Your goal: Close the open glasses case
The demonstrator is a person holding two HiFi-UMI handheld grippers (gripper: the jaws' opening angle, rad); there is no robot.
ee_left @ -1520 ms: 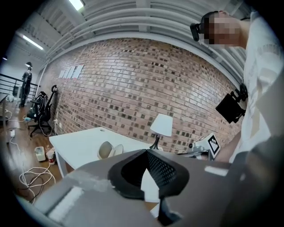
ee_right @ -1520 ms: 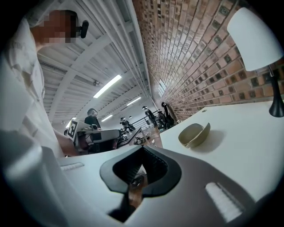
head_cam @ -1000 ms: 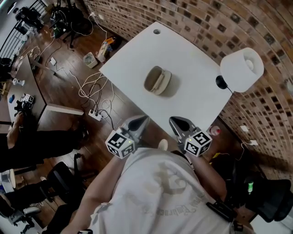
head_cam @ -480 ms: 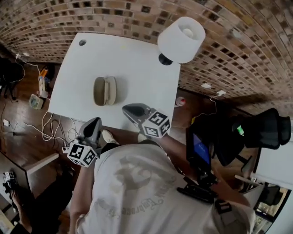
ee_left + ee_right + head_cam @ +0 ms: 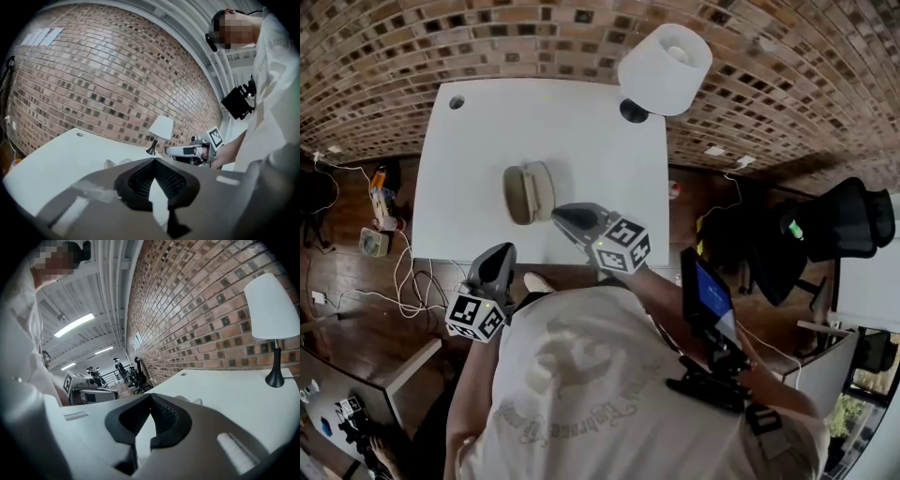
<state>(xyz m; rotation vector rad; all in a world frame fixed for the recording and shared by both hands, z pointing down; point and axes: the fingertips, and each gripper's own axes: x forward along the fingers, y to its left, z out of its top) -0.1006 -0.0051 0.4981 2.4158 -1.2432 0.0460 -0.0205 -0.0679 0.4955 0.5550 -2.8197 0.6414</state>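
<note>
The beige glasses case (image 5: 530, 192) lies open on the white table (image 5: 487, 131), its two halves spread side by side. My right gripper (image 5: 562, 215) is shut and empty, hovering over the table's near edge just right of the case. My left gripper (image 5: 500, 253) is also shut and empty, off the near edge above the floor. In the left gripper view the jaws (image 5: 153, 160) meet at their tips, the case (image 5: 114, 163) peeks over them, and the right gripper (image 5: 167, 151) is beyond. In the right gripper view the jaws (image 5: 150, 395) are shut; the case (image 5: 193, 401) barely shows.
A white-shaded lamp (image 5: 664, 64) on a black base stands at the table's far right corner, against the brick wall (image 5: 825, 84). Cables and a power strip (image 5: 389, 277) lie on the wooden floor to the left. A black chair (image 5: 844, 225) stands at the right.
The head view has swung round, so the table now lies square ahead. Both grippers have come closer to the table; the right one now reaches over its near edge beside the case.
</note>
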